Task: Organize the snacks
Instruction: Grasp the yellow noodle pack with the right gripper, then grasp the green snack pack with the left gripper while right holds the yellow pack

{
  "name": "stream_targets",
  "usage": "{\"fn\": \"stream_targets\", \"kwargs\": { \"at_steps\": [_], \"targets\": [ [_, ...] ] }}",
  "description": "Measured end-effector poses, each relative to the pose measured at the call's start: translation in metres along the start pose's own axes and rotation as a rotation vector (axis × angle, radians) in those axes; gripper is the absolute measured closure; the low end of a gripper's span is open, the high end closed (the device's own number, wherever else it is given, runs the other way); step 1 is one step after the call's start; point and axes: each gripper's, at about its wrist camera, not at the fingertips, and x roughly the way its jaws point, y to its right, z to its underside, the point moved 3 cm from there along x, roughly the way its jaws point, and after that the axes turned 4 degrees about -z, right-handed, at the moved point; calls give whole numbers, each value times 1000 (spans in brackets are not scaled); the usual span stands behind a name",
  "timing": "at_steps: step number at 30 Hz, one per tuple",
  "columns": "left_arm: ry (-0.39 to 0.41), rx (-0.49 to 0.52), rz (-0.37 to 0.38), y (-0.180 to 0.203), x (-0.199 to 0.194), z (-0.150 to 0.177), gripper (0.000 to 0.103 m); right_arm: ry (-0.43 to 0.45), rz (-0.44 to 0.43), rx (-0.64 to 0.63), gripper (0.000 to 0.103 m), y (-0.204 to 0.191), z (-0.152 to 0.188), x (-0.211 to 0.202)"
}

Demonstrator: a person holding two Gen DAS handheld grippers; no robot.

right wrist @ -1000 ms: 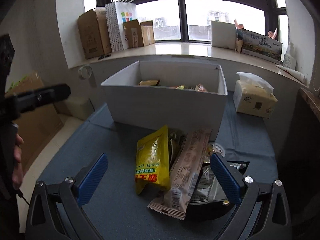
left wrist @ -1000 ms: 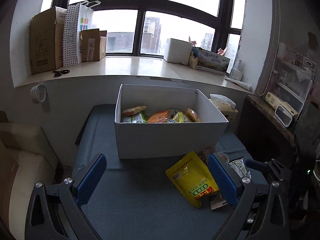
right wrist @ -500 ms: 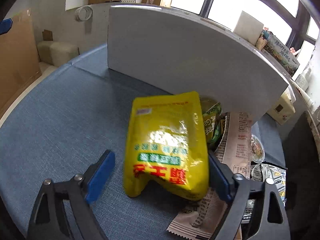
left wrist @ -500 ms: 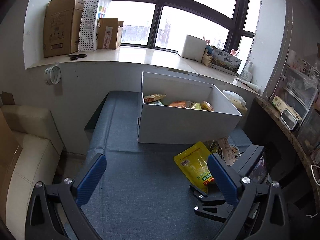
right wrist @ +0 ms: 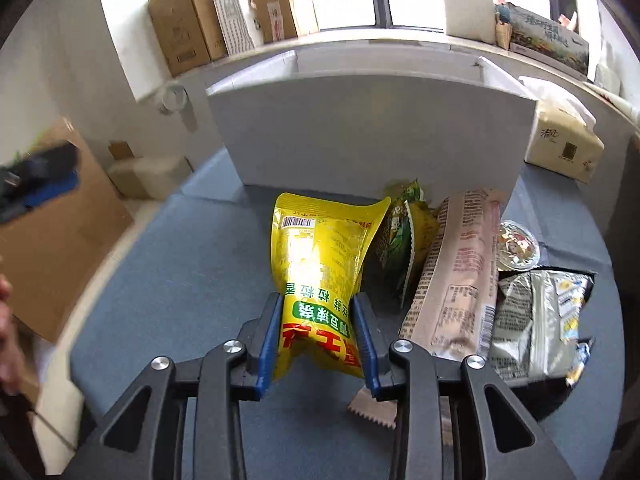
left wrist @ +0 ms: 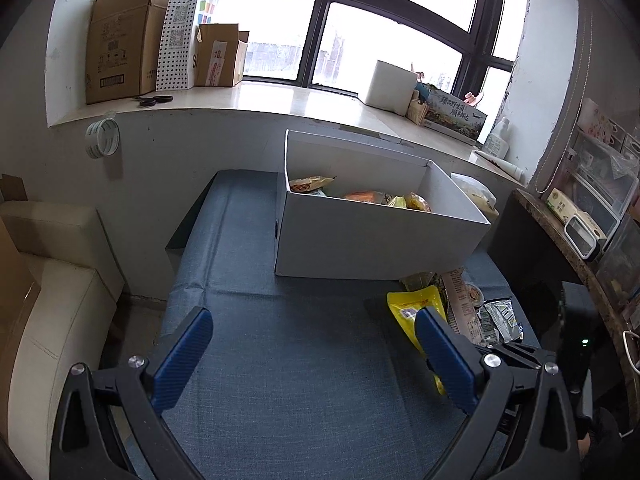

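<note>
Off to the right of our left gripper (left wrist: 310, 354), whose jaws stood spread wide over bare blue cloth (left wrist: 280, 320), we saw the yellow pouch (left wrist: 416, 312) lying just past the right finger, in front of the white box (left wrist: 376, 236). Between the pads of our right gripper (right wrist: 318, 340) that same yellow pouch (right wrist: 320, 264) was pinched across its lower end, its long axis running straight ahead toward the white box (right wrist: 368, 132) wall, so we judged the right hand placed to carry it up and over.
</note>
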Motion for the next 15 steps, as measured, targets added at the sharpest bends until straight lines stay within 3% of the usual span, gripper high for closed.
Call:
{"fn": "stream_targets", "kwargs": {
  "at_steps": [5, 11, 15],
  "targets": [
    [-17, 27, 41, 16, 10, -4, 0, 105, -96, 79, 67, 12, 3, -61],
    [-71, 138, 96, 74, 47, -1, 0, 220, 34, 152, 67, 53, 11, -127],
    [-130, 172, 153, 117, 87, 4, 0, 244, 80, 203, 67, 83, 15, -142]
  ]
}}
